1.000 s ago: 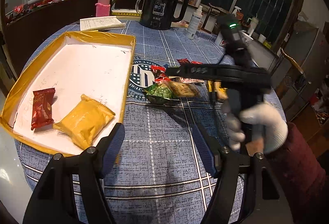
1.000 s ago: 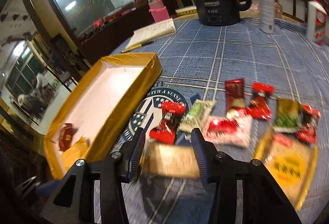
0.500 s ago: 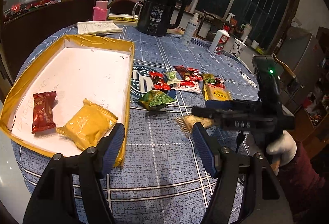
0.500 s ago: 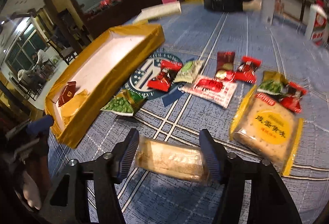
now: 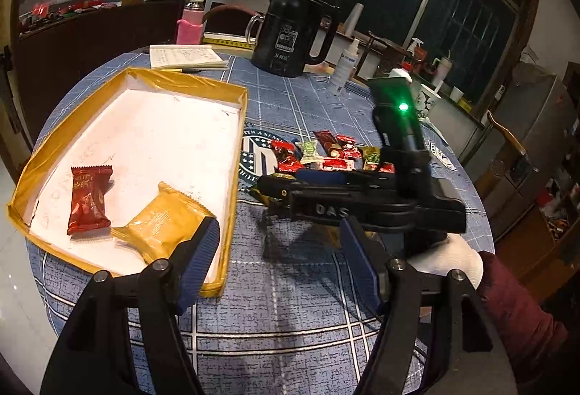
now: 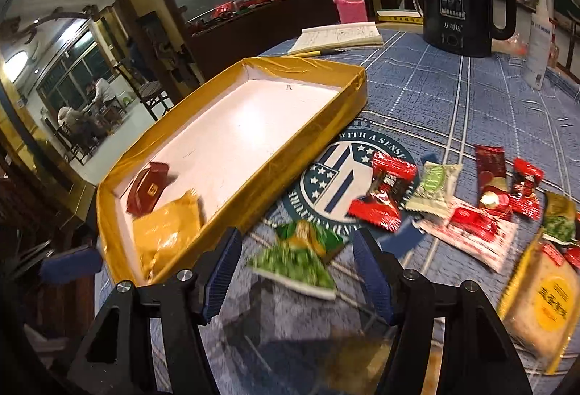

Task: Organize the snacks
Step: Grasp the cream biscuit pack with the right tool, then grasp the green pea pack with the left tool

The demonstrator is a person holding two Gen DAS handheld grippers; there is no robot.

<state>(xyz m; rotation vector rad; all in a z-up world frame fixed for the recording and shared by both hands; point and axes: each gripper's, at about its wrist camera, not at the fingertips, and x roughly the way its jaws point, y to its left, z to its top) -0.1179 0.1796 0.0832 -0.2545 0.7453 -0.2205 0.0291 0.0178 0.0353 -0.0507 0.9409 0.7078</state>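
right wrist: green packet [image 6: 297,259] blurred between gripper [image 6: 297,271] fingers, grip unclear

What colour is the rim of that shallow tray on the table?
Golden yellow tape wraps the tray rim, and its floor is white. The right wrist view shows it best.

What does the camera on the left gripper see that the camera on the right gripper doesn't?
Only the left wrist view shows the right gripper from outside, the white-gloved hand holding it, and the dark windows behind.

Only the right wrist view shows the big yellow cracker pack, the green snack bag lying between the right gripper's open jaws, and people sitting in a far room.

Both show the yellow tray holding a red packet and an orange packet, the black kettle, the notebook and the loose snacks on the blue tablecloth.
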